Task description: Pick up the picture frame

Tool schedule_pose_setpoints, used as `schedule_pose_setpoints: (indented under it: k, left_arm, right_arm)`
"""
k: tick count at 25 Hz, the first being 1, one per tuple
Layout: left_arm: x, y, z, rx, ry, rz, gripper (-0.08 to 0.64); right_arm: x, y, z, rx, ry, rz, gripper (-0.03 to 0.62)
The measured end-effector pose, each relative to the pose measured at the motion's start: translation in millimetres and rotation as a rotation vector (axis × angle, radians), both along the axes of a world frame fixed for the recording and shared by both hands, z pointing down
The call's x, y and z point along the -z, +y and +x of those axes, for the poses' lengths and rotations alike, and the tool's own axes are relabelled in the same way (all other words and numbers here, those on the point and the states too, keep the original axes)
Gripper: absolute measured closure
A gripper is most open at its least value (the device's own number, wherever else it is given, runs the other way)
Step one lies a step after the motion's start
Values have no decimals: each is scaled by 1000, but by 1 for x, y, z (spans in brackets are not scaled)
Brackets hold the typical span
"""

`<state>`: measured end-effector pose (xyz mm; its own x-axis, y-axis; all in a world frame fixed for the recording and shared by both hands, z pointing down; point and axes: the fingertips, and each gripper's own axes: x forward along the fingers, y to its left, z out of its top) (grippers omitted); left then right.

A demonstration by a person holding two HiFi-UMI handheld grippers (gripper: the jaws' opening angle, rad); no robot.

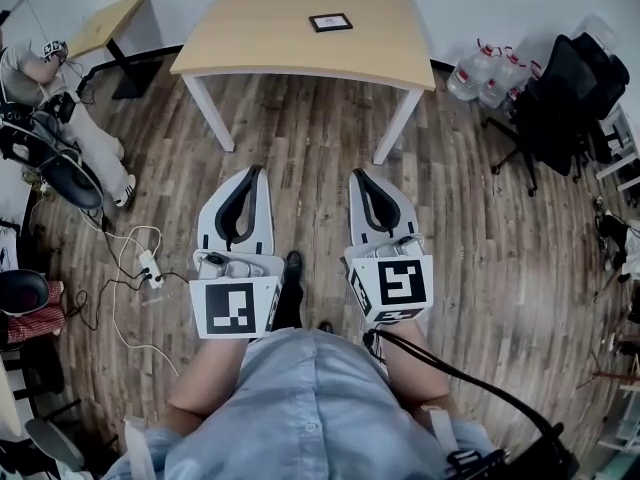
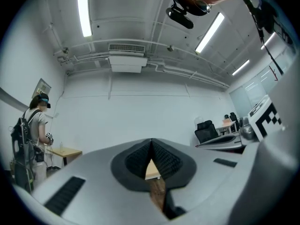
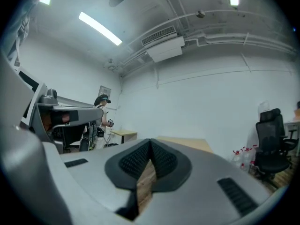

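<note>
Left gripper (image 1: pixel 254 172) and right gripper (image 1: pixel 361 175) both have jaws together and empty, well short of the picture frame (image 1: pixel 330 22) lying flat on the table (image 1: pixel 250 48); best to open the jaws before reaching its edge.

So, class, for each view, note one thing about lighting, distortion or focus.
Head view: even light; the fisheye bows the table edges; the frame is small but sharp. Left gripper view: the ceiling light is blown out white, and the corners are black. Right gripper view: the strip light glares, and the wall lines curve.
</note>
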<state>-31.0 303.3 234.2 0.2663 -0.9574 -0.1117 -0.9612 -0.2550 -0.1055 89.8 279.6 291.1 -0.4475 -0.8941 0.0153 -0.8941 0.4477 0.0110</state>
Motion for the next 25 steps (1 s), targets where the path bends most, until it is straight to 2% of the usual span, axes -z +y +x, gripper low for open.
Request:
schedule_pose_setpoints:
  k: [6, 12, 20, 25]
  left_arm:
    - [-8, -69, -26, -8, 24, -3, 560]
    - [2, -140, -52, -31, 42, 23, 558]
    - [1, -197, -61, -53, 55, 32, 558]
    - [-15, -224, -58, -65, 63, -24, 560]
  right_arm:
    - [-4, -80, -14, -39, 10, -9, 591]
    - [4, -148, -47, -34, 23, 2, 591]
    - [10, -199, -60, -42, 31, 14, 591]
    - [3, -223, -56, -56, 34, -6, 591]
